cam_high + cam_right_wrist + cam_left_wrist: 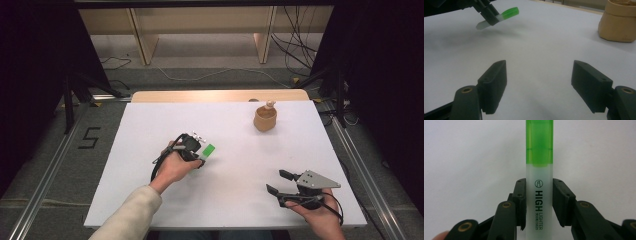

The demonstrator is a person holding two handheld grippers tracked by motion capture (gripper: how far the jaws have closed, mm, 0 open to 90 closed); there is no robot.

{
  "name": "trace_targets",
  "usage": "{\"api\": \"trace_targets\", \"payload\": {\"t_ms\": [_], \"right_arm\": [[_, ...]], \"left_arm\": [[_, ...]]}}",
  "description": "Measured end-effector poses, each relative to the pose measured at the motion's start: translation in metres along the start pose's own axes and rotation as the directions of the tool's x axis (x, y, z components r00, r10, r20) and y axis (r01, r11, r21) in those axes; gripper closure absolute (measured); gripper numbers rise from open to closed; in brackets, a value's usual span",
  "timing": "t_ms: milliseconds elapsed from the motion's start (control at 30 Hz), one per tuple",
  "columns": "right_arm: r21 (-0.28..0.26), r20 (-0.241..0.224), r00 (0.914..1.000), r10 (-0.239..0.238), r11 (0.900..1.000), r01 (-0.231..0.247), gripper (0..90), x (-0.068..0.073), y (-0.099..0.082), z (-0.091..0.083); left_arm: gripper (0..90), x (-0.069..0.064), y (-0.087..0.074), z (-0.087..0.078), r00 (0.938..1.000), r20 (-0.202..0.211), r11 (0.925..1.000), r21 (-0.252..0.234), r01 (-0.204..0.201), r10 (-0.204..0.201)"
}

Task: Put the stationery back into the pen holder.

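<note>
Now, grip: my left claw (539,202) clamps the highlighter (539,182) at mid-barrel, pads on both flat sides, lifted off the white table (150,200).
Handling: I judge it light, stiff, slick plastic; hold the barrel, not the green cap (539,142) ahead of the pads.
Right claw (539,85): jaws apart, holding nothing.
Beyond: tan cup (265,118), well apart.

Light: bright, even on the white table (225,200) | Surroundings: dark beside the table | Shadow: soft smear under the highlighter (499,17) | Focus: pot (620,21) beyond the table's middle blurred
</note>
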State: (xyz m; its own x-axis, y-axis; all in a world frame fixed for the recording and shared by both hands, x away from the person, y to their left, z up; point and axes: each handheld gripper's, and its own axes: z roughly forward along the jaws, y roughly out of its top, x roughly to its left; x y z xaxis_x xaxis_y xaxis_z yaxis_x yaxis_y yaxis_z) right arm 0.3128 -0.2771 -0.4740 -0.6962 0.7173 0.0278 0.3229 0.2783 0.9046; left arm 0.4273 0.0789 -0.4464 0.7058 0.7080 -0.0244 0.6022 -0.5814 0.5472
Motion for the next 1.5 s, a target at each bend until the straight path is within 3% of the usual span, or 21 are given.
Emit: {"api": "trace_targets", "payload": {"t_ms": [100,200,367,433,500,600,667,967,1133,1500], "right_arm": [[0.000,-0.001,1.0000,0.001,1.0000,-0.001,29.6,0.001,0.002,0.001],[-0.009,-0.008,1.0000,0.002,1.0000,-0.002,29.8,0.002,0.004,0.003],[-0.031,-0.031,0.9992,0.025,0.9992,-0.026,29.9,0.005,0.008,0.008],[-0.038,-0.044,0.9984,0.035,0.9986,-0.036,29.9,0.007,0.010,0.011],[-0.046,-0.054,0.9976,0.044,0.9979,-0.046,29.9,0.009,0.013,0.014],[-0.063,-0.064,0.9969,0.046,0.9968,-0.050,29.9,0.013,0.018,0.019],[-0.074,-0.076,0.9957,0.052,0.9956,-0.058,30.0,0.016,0.022,0.023],[-0.118,-0.111,0.9917,0.064,0.9900,-0.077,31.6,0.029,0.044,0.045],[-0.122,-0.119,0.9887,0.091,0.9868,-0.106,34.1,0.032,0.052,0.058],[-0.139,-0.127,0.9822,0.138,0.9780,-0.156,46.6,0.042,0.062,0.077]], "left_arm": [[66.5,-0.005,-0.007,-0.003,0.9998,0.006,0.9983,-0.055,-0.018,0.019],[66.5,-0.010,-0.015,-0.004,0.9992,0.015,0.9918,-0.123,-0.034,0.036],[66.5,-0.019,-0.025,-0.007,0.9978,0.019,0.9738,-0.220,-0.057,0.063],[66.5,-0.023,-0.029,-0.007,0.9982,0.025,0.9637,-0.263,-0.047,0.055],[66.5,-0.029,-0.032,-0.006,0.9967,0.029,0.9472,-0.314,-0.063,0.076],[66.4,-0.037,-0.036,-0.003,0.9964,0.018,0.9310,-0.358,-0.071,0.083],[66.4,-0.042,-0.037,-0.002,0.9968,0.027,0.9211,-0.385,-0.059,0.075],[66.5,-0.066,-0.036,-0.002,0.9942,-0.005,0.8761,-0.472,-0.097,0.108],[66.5,-0.077,-0.035,-0.002,0.9917,-0.019,0.8629,-0.491,-0.120,0.127],[66.5,-0.093,-0.034,-0.002,0.9921,-0.021,0.8481,-0.517,-0.117,0.123]]}}
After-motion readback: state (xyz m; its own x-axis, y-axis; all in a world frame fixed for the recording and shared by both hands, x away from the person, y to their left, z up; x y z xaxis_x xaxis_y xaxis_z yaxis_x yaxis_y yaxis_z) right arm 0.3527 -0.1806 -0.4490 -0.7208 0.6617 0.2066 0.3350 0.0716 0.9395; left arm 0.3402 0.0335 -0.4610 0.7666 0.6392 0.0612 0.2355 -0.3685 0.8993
